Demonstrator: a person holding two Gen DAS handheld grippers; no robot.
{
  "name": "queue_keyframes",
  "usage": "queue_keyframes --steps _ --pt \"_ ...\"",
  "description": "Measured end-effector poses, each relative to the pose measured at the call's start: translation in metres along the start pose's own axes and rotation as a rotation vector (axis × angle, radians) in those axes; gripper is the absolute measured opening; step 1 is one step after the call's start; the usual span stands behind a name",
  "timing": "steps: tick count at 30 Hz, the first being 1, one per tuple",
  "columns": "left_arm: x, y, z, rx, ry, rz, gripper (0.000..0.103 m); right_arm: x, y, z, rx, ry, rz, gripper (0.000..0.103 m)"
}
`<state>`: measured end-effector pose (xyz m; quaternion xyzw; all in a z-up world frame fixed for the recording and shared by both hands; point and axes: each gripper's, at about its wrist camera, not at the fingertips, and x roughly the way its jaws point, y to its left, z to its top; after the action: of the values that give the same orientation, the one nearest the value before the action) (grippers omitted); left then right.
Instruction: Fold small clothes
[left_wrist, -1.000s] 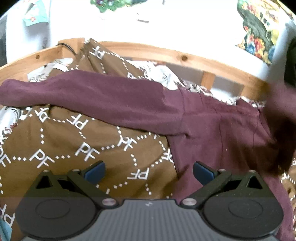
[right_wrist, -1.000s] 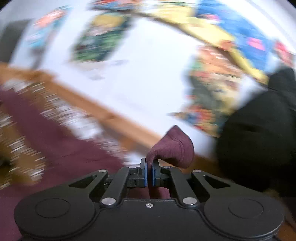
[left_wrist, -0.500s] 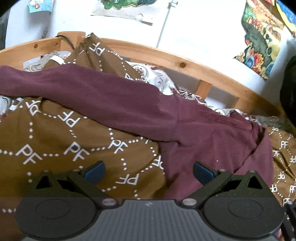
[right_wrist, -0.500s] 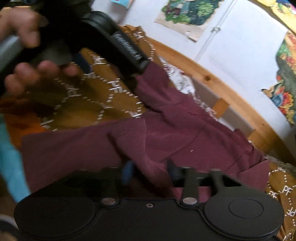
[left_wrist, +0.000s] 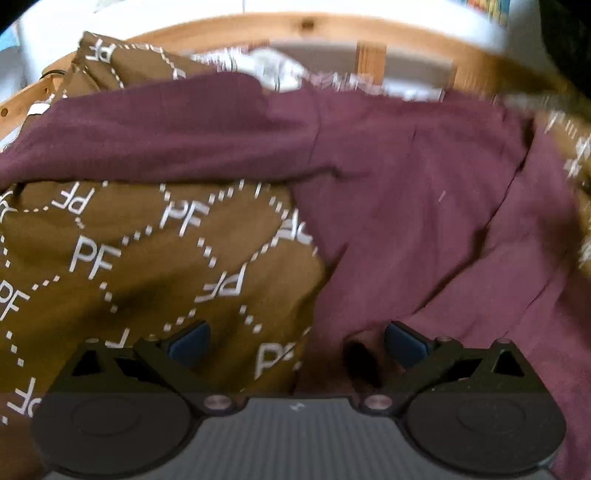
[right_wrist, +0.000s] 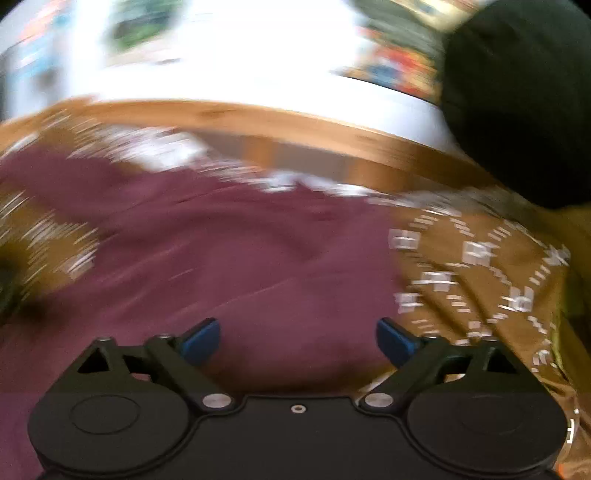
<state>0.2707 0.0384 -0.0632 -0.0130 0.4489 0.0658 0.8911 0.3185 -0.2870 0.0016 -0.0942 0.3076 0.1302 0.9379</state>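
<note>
Blue pads on both tools stood wide apart, nothing clamped. Left gripper (left_wrist: 297, 341) hovered over the seam where maroon cloth met the brown bedspread; its right pad (left_wrist: 404, 341) sat just above a dark fold of the maroon fabric, contact unclear. Right gripper (right_wrist: 298, 341) had just been opening, jaws now spread, only flat maroon cloth seen between them, not pinched.

Task item: a maroon long-sleeved garment (left_wrist: 406, 184), soft knit, creased. It lay on a brown bedspread (left_wrist: 129, 258) printed with white "PF" letters in dotted hexagons. One sleeve (left_wrist: 147, 125) ran out flat toward the left of the left wrist view, a straight band across the bedspread. The body bunched at right, with a diagonal fold line and a seam running down it. In the right wrist view the garment (right_wrist: 240, 258) filled the centre and left, heavily motion-blurred, with its right edge meeting the bedspread (right_wrist: 480, 266).

Edges: wooden bed rail (left_wrist: 295, 29) curved behind the garment, with a white patterned sheet (left_wrist: 280, 70) bunched between rail and cloth. A dark bulky shape (right_wrist: 517, 92) sat at the far right above the rail; too blurred to identify. Bedspread lay open left and right of the garment.
</note>
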Motion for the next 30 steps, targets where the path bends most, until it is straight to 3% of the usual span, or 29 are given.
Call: queue_keyframes --steps 3,5,9,11,12,16,18,23,25,28,30 --pt "0.008 0.0 -0.002 -0.006 0.043 0.005 0.102 0.039 -0.037 0.025 0.178 -0.021 -0.09 0.061" --pt "0.01 0.0 -0.003 -0.003 0.052 0.006 0.102 0.062 -0.052 0.035 0.261 -0.014 -0.12 0.058" --pt "0.013 -0.001 -0.004 -0.002 0.058 0.0 0.102 0.093 -0.064 0.044 0.376 0.014 -0.063 0.058" --pt "0.012 0.002 -0.003 -0.015 0.066 -0.025 0.102 0.105 -0.065 0.046 0.387 0.05 -0.025 0.038" --pt "0.011 0.004 -0.003 -0.031 0.066 -0.042 0.102 0.108 -0.064 0.048 0.387 0.061 -0.013 0.003" --pt "0.006 0.01 -0.002 -0.076 0.032 -0.113 0.102 0.096 -0.067 0.055 0.39 -0.03 -0.102 0.004" --pt "0.009 0.004 -0.002 -0.051 0.042 -0.104 0.102 0.092 -0.078 0.059 0.428 -0.066 -0.148 0.004" --pt "0.015 -0.007 -0.006 0.011 0.051 -0.065 0.102 0.106 -0.081 0.054 0.401 -0.012 -0.181 0.007" --pt "0.013 -0.003 -0.005 -0.007 0.053 -0.087 0.102 0.105 -0.081 0.05 0.418 -0.017 -0.194 0.022" --pt "0.009 0.01 0.001 -0.085 0.047 -0.118 0.102 0.096 -0.08 0.041 0.433 -0.023 -0.203 0.034" --pt "-0.001 0.021 0.006 -0.142 0.001 -0.131 0.102 0.083 -0.076 0.032 0.4 -0.018 -0.201 0.043"
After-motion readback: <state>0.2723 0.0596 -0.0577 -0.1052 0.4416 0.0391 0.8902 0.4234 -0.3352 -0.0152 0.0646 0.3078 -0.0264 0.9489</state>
